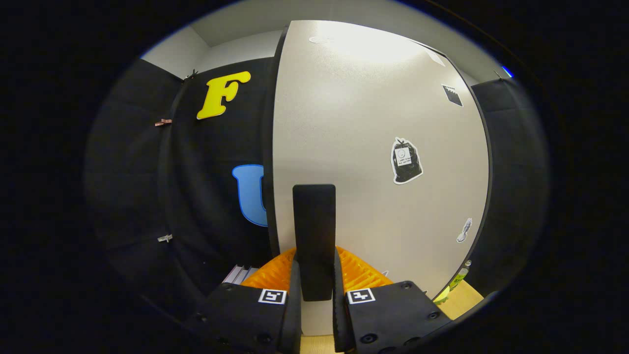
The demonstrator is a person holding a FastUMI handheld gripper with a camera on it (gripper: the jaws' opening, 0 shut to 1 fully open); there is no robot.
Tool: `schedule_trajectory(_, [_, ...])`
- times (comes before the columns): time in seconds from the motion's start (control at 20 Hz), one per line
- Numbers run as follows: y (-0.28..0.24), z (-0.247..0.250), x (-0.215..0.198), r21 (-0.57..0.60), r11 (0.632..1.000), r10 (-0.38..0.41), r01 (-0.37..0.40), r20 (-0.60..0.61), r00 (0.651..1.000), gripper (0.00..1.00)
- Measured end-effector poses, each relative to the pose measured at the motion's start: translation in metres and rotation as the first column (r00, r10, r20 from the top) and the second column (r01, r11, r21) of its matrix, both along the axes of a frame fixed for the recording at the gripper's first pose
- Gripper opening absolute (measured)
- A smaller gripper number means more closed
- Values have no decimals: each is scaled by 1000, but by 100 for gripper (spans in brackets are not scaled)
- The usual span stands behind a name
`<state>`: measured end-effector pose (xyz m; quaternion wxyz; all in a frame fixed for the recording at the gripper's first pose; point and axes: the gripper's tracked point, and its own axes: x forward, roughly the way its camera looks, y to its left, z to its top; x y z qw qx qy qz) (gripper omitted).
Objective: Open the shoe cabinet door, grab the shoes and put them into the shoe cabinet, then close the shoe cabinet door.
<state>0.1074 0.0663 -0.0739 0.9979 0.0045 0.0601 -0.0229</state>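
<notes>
The shoe cabinet door (373,128) is a pale grey panel with a dark edge, standing close in front of me. A black upright handle (314,216) sits near its left edge. My gripper (314,258) is shut on this handle. The orange fingers (272,275) press on it from both sides. The door's left edge (269,147) stands free against the black booth wall behind it. I cannot tell how far the door is swung.
Several stickers (406,161) are on the door face. A green-yellow bottle (459,279) and a wooden surface (467,300) show past the door's lower right corner. Grey slats (240,274) lie left of the fingers.
</notes>
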Motion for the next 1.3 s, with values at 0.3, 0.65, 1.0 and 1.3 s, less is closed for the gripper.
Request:
schedule_trajectory(0.3, [-18, 6, -64, 13, 999, 52, -52, -8, 999, 30])
schedule_trajectory(0.65, [-50, 12, -124, 25, 988, 154, -154, -21, 988, 30])
schedule_trajectory(1.0, [-106, 19, -176, 15, 959, 283, -283, -23, 959, 30])
schedule_trajectory(1.3, [-169, 24, -210, -3, 957, 289, -289, -22, 957, 29])
